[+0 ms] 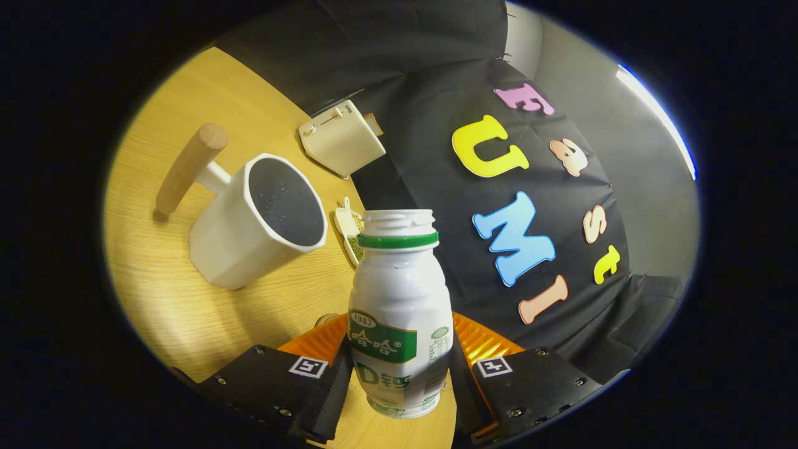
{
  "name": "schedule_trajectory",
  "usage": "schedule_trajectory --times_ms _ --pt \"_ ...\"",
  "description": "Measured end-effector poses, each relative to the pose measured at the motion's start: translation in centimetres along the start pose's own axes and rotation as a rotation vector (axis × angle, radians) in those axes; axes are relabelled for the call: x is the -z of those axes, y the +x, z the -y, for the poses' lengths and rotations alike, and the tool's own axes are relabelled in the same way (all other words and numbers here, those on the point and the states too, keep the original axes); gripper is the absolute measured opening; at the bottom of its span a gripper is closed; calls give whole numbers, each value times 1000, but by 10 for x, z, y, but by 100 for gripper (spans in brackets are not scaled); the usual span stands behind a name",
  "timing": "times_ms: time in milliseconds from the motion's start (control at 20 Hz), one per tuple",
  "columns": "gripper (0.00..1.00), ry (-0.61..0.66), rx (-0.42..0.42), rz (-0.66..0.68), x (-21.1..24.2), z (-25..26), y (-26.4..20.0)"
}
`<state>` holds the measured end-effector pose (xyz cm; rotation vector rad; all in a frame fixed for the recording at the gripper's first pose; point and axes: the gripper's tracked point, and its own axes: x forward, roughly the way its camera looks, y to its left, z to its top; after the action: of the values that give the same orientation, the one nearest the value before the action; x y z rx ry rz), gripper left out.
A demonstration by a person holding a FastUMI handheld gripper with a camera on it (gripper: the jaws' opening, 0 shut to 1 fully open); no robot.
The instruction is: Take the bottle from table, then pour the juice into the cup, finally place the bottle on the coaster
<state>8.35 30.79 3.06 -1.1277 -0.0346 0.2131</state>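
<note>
We see the gripper [399, 374] with its two fingers pressed against the two sides of the bottle [399, 305], so the bottle is pinched between them at its lower half. The bottle is white with a green band on the label and a green ring under its open mouth; the cap is off. The whole view is tilted, and the bottle seems lifted a little above the wooden table [187, 299] — we cannot tell this for sure from the bottom edge. Beyond the fingers, to the left of the bottle's neck, stands the cup [255, 224], a white mug with a wooden handle, its dark inside facing us. Just beside the cup lies a small white dish [349, 231] with something greenish in it. Further back, near the black cloth, is a cream toaster [341, 138]. An orange ribbed thing [480, 340] shows behind the bottle — maybe the coaster.
</note>
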Motion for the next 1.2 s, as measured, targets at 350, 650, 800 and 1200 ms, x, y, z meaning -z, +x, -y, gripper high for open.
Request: schedule_trajectory --times_ms 350,650,800,1200 --pt "72 -97 10 5 -7 2 -2" --pt "72 -193 41 20 -16 7 -6" --pt "72 -241 64 24 -19 11 -8" --pt "71 -311 57 18 -22 12 -6"
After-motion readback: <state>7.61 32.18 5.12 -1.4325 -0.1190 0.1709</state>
